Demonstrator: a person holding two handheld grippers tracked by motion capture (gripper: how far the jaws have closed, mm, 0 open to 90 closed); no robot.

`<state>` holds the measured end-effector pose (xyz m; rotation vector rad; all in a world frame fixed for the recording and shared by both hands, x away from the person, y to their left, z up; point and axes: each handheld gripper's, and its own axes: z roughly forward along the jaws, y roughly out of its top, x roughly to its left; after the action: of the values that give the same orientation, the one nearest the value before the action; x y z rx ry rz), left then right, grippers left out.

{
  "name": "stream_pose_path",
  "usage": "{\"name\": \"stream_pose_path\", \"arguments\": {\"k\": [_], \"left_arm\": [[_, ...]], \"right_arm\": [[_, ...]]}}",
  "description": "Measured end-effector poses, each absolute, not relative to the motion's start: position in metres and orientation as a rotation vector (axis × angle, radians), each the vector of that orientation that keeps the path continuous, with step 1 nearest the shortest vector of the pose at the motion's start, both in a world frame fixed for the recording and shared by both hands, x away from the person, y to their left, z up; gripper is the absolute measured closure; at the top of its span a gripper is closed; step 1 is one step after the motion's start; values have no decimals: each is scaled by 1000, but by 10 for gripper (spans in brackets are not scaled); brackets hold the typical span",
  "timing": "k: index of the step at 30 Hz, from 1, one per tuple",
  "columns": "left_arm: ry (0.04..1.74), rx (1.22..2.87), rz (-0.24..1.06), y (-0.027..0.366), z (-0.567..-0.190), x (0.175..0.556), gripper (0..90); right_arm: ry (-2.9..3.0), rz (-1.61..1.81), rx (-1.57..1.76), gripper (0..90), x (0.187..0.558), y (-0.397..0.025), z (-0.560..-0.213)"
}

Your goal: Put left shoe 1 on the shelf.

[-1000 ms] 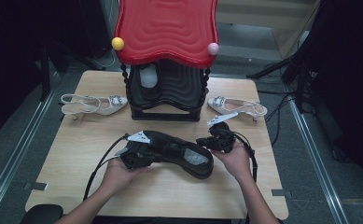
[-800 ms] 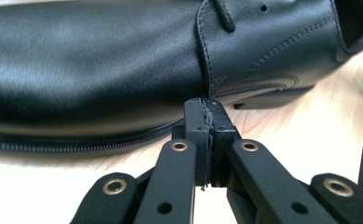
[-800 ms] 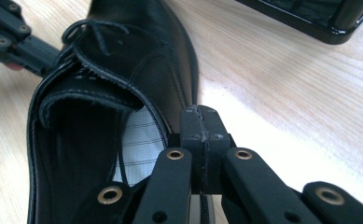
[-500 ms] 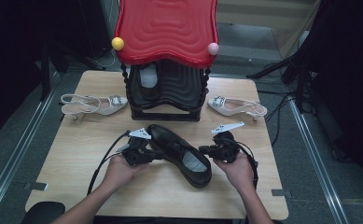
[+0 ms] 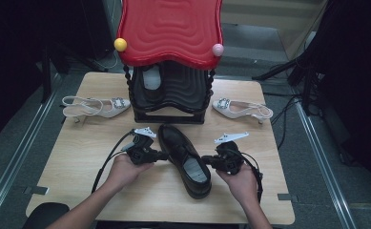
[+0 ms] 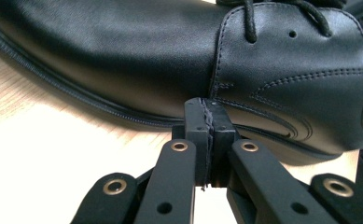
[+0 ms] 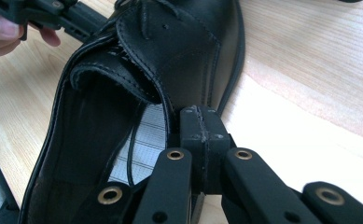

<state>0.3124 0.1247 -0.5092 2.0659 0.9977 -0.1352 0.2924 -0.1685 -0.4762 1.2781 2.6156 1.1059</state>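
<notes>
Both your grippers, left gripper (image 5: pixel 160 156) and right gripper (image 5: pixel 207 162), press closed jaws against the black shoe (image 5: pixel 184 158) at frame center, gripping nothing. You've swung it from crosswise to toe-first toward the rack (image 5: pixel 170 112), nearly aligned for shelving.

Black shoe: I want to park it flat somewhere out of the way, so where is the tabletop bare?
Bare wood lies along the table's near left, below the left white sandal, and at the near right corner. It is crowded mid-table, where both grippers flank the black shoe before the rack.
</notes>
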Motion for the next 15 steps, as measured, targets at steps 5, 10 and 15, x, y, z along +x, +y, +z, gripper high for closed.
{"name": "stream_pose_path", "arguments": {"k": [5, 10, 15], "left_arm": [[982, 2089, -135, 119, -508, 318, 900], [983, 2079, -153, 111, -508, 324, 900], [965, 2085, -170, 104, -509, 330, 900]], "right_arm": [[2603, 1123, 1319, 900, 282, -169, -477], [2558, 1171, 1339, 900, 277, -170, -475], [2554, 1175, 1366, 900, 281, -171, -475]]}}
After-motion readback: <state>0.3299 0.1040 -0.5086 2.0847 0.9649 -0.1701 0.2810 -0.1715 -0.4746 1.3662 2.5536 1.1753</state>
